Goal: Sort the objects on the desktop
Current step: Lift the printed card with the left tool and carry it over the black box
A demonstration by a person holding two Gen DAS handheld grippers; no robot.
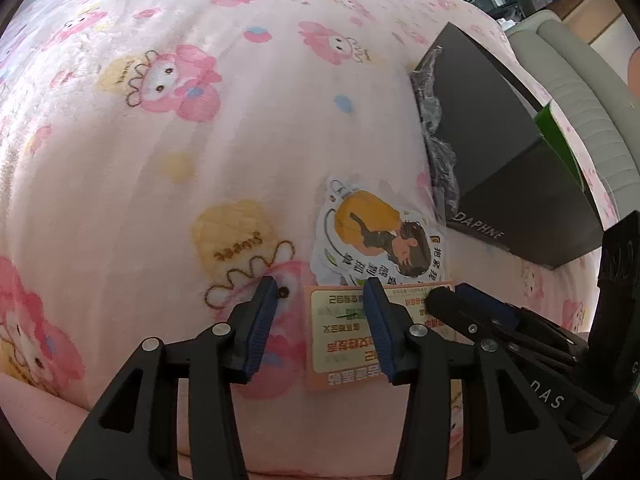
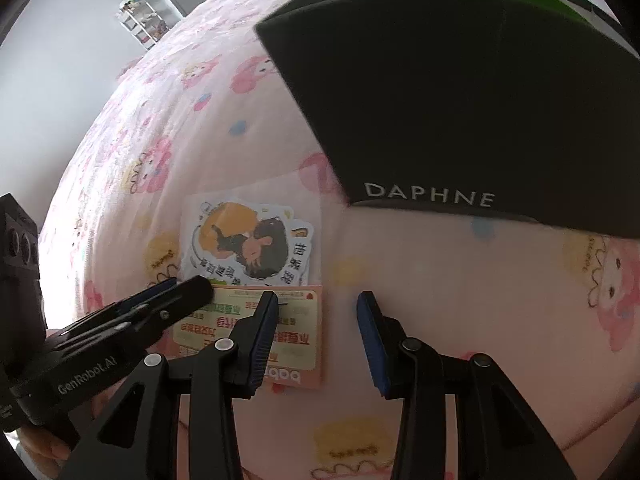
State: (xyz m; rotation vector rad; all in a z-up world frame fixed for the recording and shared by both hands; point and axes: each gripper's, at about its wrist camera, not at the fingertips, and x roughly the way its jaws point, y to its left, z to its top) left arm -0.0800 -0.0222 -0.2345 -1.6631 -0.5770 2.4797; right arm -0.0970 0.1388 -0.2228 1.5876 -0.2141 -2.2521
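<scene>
A pink-edged card (image 1: 340,336) with green print lies flat on the pink cartoon blanket (image 1: 200,160). A cartoon sticker sheet (image 1: 376,236) lies just beyond it. My left gripper (image 1: 322,290) is open, its right finger over the card's top edge. My right gripper (image 2: 318,304) is open, its left finger over the card (image 2: 296,332), its right finger on bare blanket. The sticker sheet (image 2: 248,240) shows ahead of it. Each gripper shows in the other's view, the right (image 1: 456,300) and the left (image 2: 188,288), both low over the card.
A black DAPHNE box (image 1: 508,152) stands on the blanket at the right, crinkled plastic along its left side; it looms ahead in the right wrist view (image 2: 460,100). Something green (image 1: 560,136) sits behind it. A white shelf (image 2: 140,20) stands far off.
</scene>
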